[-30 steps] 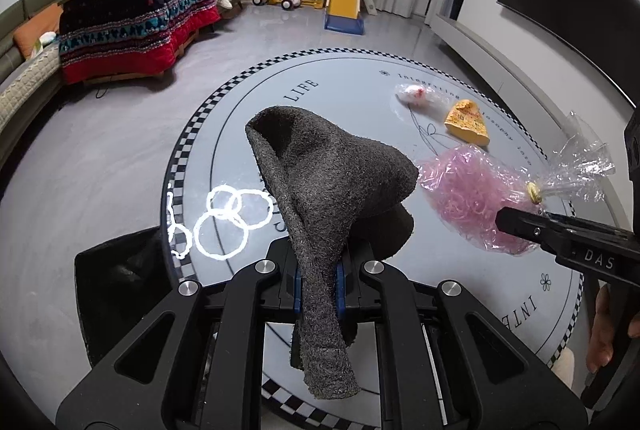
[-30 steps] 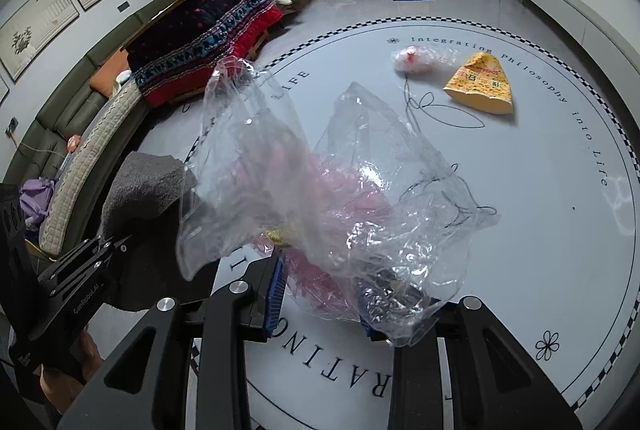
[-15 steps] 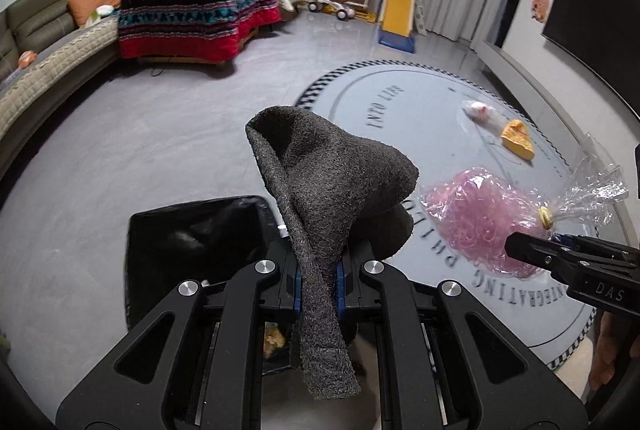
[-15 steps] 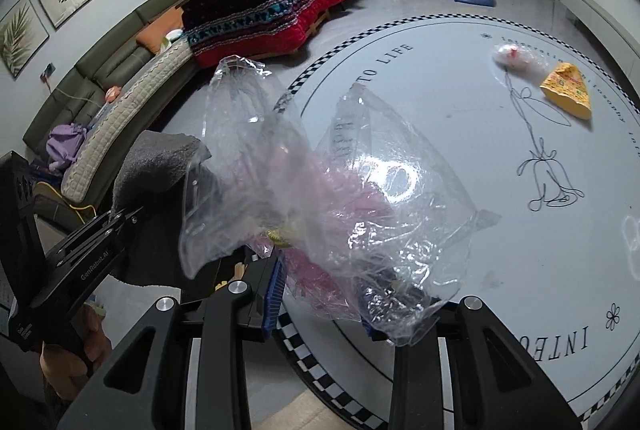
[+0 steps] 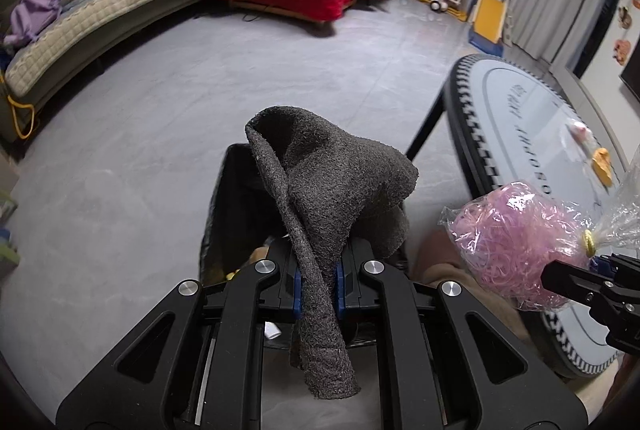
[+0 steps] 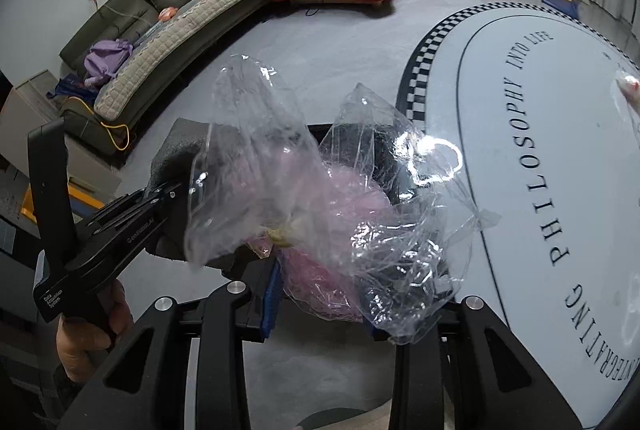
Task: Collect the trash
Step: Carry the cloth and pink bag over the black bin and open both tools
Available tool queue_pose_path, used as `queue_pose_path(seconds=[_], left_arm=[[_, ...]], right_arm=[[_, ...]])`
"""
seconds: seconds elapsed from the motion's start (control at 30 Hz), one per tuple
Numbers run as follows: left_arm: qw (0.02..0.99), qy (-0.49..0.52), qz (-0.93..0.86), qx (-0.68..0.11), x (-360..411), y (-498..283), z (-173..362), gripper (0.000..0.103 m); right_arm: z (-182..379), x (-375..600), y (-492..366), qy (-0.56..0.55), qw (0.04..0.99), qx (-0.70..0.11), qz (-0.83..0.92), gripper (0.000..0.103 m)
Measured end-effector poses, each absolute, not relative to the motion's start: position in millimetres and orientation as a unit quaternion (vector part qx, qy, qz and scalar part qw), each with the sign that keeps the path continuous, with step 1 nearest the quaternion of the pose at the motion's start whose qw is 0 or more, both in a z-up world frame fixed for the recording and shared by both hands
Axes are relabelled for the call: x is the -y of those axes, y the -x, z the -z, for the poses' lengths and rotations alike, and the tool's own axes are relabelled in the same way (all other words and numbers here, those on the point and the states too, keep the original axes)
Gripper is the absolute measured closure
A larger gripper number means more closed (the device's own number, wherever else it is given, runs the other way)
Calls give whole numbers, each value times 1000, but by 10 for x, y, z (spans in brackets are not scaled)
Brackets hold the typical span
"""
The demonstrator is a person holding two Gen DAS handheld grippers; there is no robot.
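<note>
We hold the gray cloth [image 5: 332, 197] clenched in the left hand-held gripper [image 5: 316, 286] and the plastic bag [image 6: 320, 205] of pink shreds grasped in the right hand-held gripper [image 6: 320, 306], both above the black bin [image 5: 228, 213]; next, we judge, release each squarely over its opening.

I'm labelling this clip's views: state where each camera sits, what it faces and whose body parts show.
Left wrist: on the left gripper, angled down at the black bin; shut on the grey cloth; right gripper at right.
Right wrist: on the right gripper, shut on the clear bag of pink shreds; left gripper and hand at left.
Shared: cloth, bag, round mat, sofa.
</note>
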State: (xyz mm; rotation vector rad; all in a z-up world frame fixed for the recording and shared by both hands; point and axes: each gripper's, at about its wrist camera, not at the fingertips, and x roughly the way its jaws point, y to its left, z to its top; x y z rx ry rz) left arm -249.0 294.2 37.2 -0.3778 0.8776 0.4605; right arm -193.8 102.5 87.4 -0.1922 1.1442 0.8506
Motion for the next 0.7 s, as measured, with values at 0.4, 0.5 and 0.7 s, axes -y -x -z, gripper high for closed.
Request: queue_pose_path(seconds=[0.4,0.5,0.7], left_arm=[[835,149,-323,-420,-3267,2723,-256,6],[838,156,-318,-415,-3273,2744,-278,6],[842,148,-308,-417,-3200,2686,-310,6]], right_arm=[[-587,-1561,1926,128,737,-550,-371,39],[-593,-1481,1939,119,736,-550,-376,39],[-619,-1350,1913,109,740,-548,-374,39]])
